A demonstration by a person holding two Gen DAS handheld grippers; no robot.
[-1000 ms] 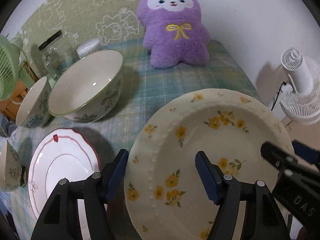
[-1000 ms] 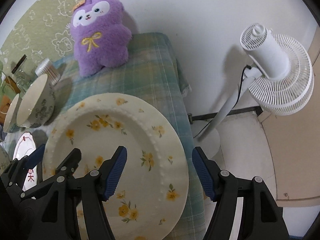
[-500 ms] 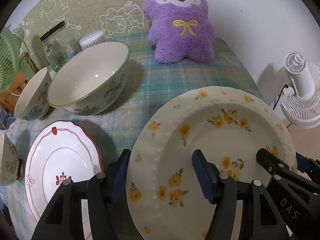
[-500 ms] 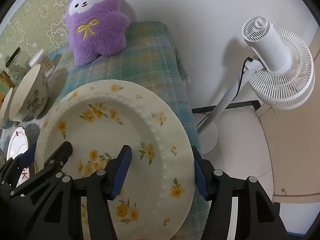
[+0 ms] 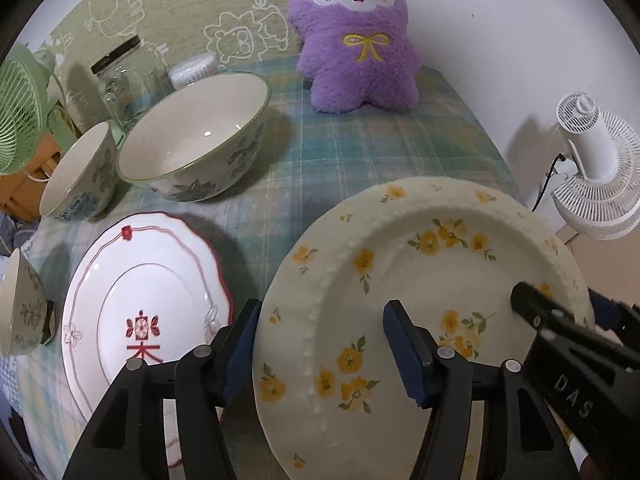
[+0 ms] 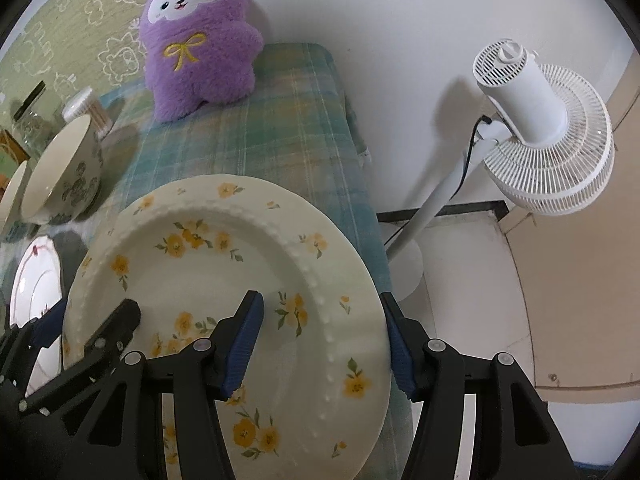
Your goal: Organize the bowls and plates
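- Landmark: yellow-flower plate [image 5: 420, 300], lying at the bench [image 5: 340, 160] edge nearest the white fan [image 6: 540, 140].
- Left claw [image 5: 320, 352]: one pad outside the plate's rim, the other over its well. Jaws straddle the rim; whether the pads press on it we cannot tell.
- Right claw [image 6: 320, 344]: same straddle on the opposite rim, one pad just past the edge over the floor. Pinch also unclear.
- Red-rimmed plate [image 5: 140, 312]: just beside the flower plate, on its far side from the fan.
- Large bowl [image 5: 196, 140] and small bowl [image 5: 76, 172]: beyond the red-rimmed plate, well apart from the flower plate.
- Risk, in our judgement: glazed rim + a slack or uneven hold, so the plate may tilt, slip off toward the fan side, or clip the red-rimmed plate.
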